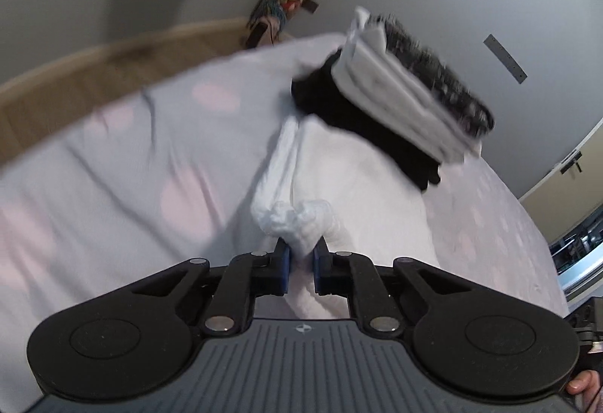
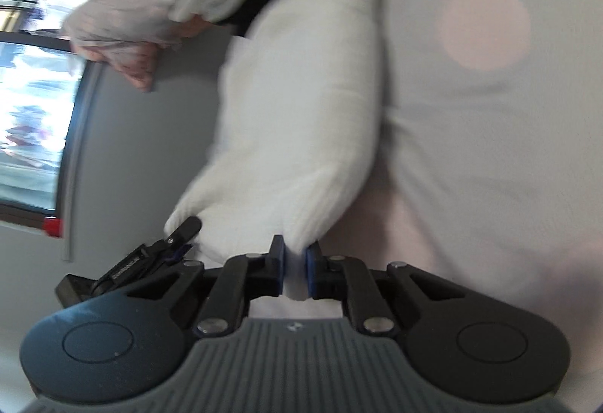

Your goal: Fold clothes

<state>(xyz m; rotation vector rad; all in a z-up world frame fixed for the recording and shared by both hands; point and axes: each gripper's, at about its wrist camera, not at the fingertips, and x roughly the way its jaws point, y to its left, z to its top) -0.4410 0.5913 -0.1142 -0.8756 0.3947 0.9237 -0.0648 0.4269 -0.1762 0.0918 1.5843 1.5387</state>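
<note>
**White garment held at two points above the bed, folded stack already at its far end**

A bed [image 1: 113, 156], spread with a pale lilac sheet printed with soft pink dots, filled the middle of the left wrist view, its wooden frame curving across the upper left of that frame. On it lay a white garment [image 1: 361, 179], thick and fleecy in look, bunched into a long ridge running up the centre of the frame; motion blur softened its outline. What kind of garment it was could not be told.

At upper right of the left view sat a folded stack [image 1: 410, 100]: flat white layers, a dark speckled fuzzy piece on top and black cloth beneath, all squared into a neat block. That suggested part of the folding was done, while the white garment, gathered and not yet flat or squared, looked to be mid-fold.

The left gripper [image 1: 301, 254] had its blue-padded jaws pinching a crumpled wad of the white cloth at lower centre. The right gripper [image 2: 294, 254] likewise had its jaws closed on an edge of the same garment [image 2: 301, 111], which rose as a smooth, rounded fold through the centre of the right view.
</note>
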